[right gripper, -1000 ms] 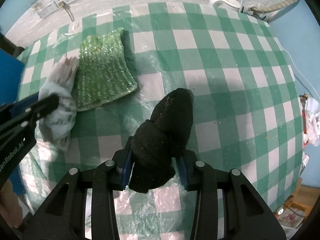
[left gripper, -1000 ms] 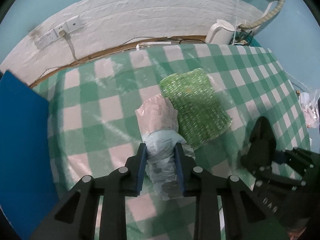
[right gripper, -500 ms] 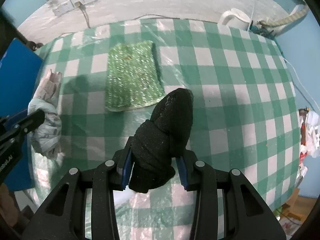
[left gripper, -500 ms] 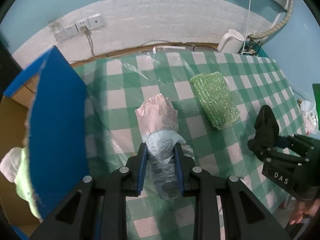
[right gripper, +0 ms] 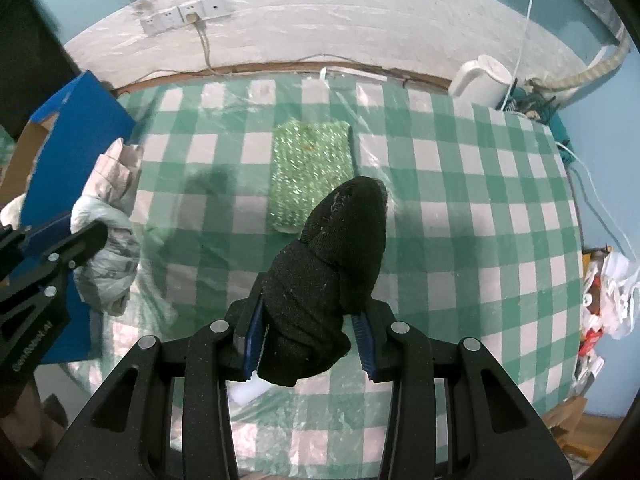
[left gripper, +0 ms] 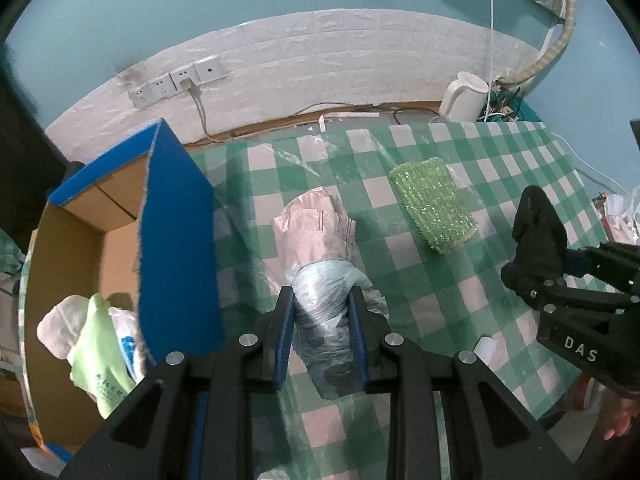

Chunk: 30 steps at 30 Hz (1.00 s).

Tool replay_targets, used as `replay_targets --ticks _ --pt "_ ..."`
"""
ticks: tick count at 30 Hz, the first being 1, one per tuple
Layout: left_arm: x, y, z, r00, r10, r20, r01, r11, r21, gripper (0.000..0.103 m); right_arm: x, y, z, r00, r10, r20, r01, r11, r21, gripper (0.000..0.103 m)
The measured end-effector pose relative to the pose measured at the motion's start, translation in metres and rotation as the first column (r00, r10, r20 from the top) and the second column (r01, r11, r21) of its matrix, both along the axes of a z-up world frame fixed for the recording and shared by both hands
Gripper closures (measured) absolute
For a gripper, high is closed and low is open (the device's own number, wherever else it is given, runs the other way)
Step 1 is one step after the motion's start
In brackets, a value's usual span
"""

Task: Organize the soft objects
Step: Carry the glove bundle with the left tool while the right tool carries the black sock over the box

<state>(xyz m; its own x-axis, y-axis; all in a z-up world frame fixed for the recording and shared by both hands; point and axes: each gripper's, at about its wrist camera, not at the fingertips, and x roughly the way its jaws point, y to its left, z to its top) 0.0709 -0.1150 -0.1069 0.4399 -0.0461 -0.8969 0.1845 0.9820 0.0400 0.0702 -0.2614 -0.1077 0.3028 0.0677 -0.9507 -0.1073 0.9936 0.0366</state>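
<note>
My left gripper (left gripper: 322,300) is shut on a crumpled pink and pale blue plastic bag bundle (left gripper: 320,252), held above the checked table; the bundle also shows in the right wrist view (right gripper: 106,240). My right gripper (right gripper: 310,312) is shut on a rolled black sock (right gripper: 332,248), which also shows at the right of the left wrist view (left gripper: 536,232). A green sparkly sponge cloth (left gripper: 432,204) lies flat on the table (left gripper: 480,272), beyond the sock in the right wrist view (right gripper: 310,172).
An open cardboard box with blue flaps (left gripper: 176,232) stands at the table's left edge, holding a green cloth (left gripper: 102,352) and white soft items. A white kettle (left gripper: 464,96) and cables sit at the back right. Wall sockets (left gripper: 176,82) are behind.
Both grippers have risen and pulled back from the table with their loads. The left view has swung left, bringing the open box and its contents into sight.
</note>
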Motion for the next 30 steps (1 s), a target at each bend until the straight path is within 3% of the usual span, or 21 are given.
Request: replay_targets --ticks 17,30 --pt "-0.020 0.028 0.038 0.996 0.041 0.075 -0.042 0.999 0.004 0.077 -0.008 0.047 0.052 0.989 0.116 0.097 -0.116 0.993 0.000 0.065" --pt "-0.031 0.065 0.066 0.987 0.097 0.125 -0.095 0.995 -0.022 0.077 -0.005 0.094 0.074 0.973 0.190 0.132 -0.193 0.981 0.009 0.065"
